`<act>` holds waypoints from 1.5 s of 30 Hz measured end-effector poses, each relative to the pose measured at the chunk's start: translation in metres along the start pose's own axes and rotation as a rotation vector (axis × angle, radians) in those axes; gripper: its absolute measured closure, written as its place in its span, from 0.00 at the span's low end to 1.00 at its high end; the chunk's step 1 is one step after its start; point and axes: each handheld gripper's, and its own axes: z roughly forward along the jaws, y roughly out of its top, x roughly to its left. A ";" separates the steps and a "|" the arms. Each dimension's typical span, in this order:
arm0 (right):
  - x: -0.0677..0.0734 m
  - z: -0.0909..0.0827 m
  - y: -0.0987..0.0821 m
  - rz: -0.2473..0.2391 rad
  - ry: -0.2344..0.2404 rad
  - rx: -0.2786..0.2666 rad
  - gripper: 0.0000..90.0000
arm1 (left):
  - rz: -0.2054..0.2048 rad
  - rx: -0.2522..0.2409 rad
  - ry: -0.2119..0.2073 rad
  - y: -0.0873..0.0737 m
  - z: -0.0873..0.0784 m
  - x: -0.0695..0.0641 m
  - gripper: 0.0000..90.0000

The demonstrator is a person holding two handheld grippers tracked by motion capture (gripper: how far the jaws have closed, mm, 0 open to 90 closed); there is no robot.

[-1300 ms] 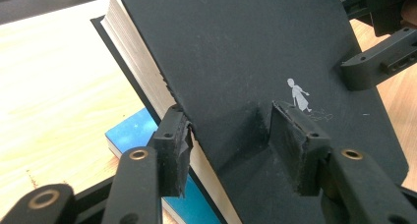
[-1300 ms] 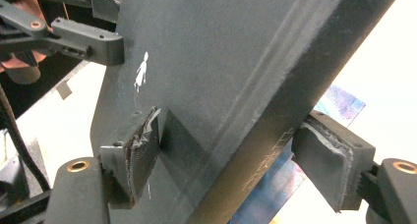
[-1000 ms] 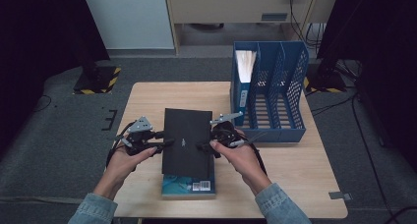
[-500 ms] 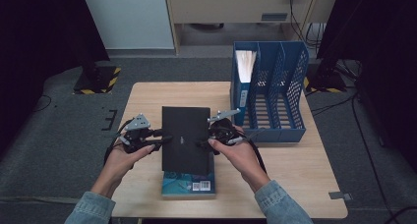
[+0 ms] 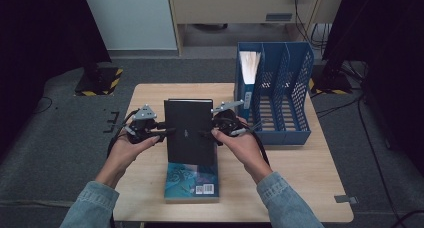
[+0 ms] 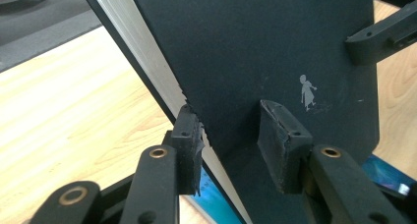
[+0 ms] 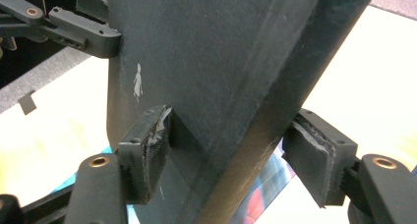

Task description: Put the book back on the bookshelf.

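Observation:
A black hardcover book (image 5: 189,130) hangs tilted above a teal book (image 5: 192,183) lying on the wooden table (image 5: 300,188). My left gripper (image 5: 167,133) clamps its left, page-edge side. In the left gripper view the pads (image 6: 236,145) press the black book (image 6: 255,47) from both faces. My right gripper (image 5: 207,134) clamps the spine side. Its pads (image 7: 231,155) sit on either face of the black book (image 7: 206,62). Both grippers' jaws have just been closing with the book between them.
A blue mesh file rack (image 5: 280,98) stands on the table's right half, close to my right hand, with white papers (image 5: 249,63) in its left slot. Dark floor surrounds the table, and a cabinet stands beyond it.
Both hands have risen and moved a little away from the person with the black book. More of the teal book under it shows now.

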 end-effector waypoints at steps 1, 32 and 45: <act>0.000 0.000 0.001 -0.005 -0.003 0.000 0.40 | 0.002 0.003 0.001 0.001 0.001 0.001 0.68; 0.016 -0.013 -0.011 -0.108 -0.031 -0.028 0.43 | -0.003 -0.044 0.026 -0.021 -0.016 -0.024 0.70; 0.036 -0.025 -0.025 -0.162 -0.012 -0.038 0.41 | 0.003 -0.070 0.025 -0.040 -0.031 -0.051 0.63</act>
